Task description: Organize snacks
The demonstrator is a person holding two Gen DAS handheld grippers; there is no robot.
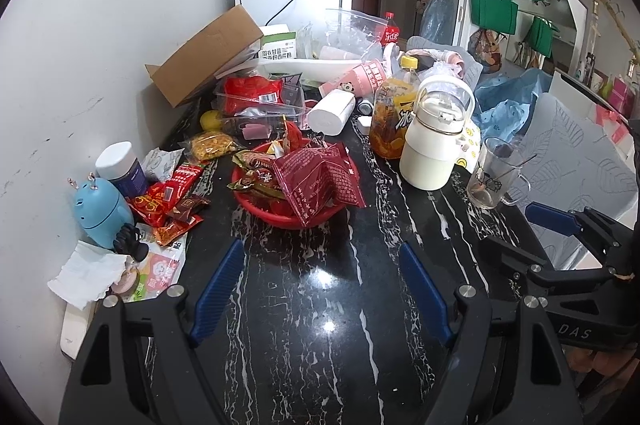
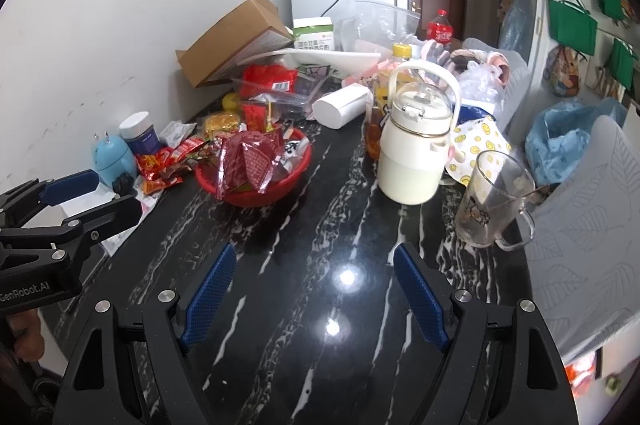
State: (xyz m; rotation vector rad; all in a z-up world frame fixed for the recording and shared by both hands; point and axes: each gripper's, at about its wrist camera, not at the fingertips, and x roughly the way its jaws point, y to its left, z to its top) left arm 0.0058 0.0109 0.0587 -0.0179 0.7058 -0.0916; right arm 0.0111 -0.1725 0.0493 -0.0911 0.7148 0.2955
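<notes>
Nearest, the left gripper (image 1: pixel 322 289) hangs over bare black marble counter (image 1: pixel 312 325) with its blue pads spread wide and nothing between them. The right gripper (image 2: pixel 312 295) is alongside it, jaws likewise spread and empty, above the same glossy stretch near the counter's front edge.

Further in, toward the middle of the counter, sits a red basket (image 1: pixel 280 215) heaped with snack packets; a dark red foil packet (image 1: pixel 320 181) lies on top and hangs over the rim. More loose snack packets (image 1: pixel 172 201) lie on the counter just left of the basket, near the wall edge, beside a light blue gadget (image 1: pixel 100 211) and a white-lidded jar (image 1: pixel 120 165). A crumpled paper towel (image 1: pixel 86 277) lies at the counter's near left corner.

Right of the basket stands a cream kettle-shaped bottle (image 2: pixel 416 149) with a loop handle, and just beside it, close to the right edge, a glass mug (image 2: pixel 494 201) holding a spoon.

Behind these, a bottle of orange drink (image 1: pixel 392 117), a white cylinder lying on its side (image 1: pixel 332 111), clear plastic trays and a tilted cardboard box (image 1: pixel 208 55) crowd the far end.
</notes>
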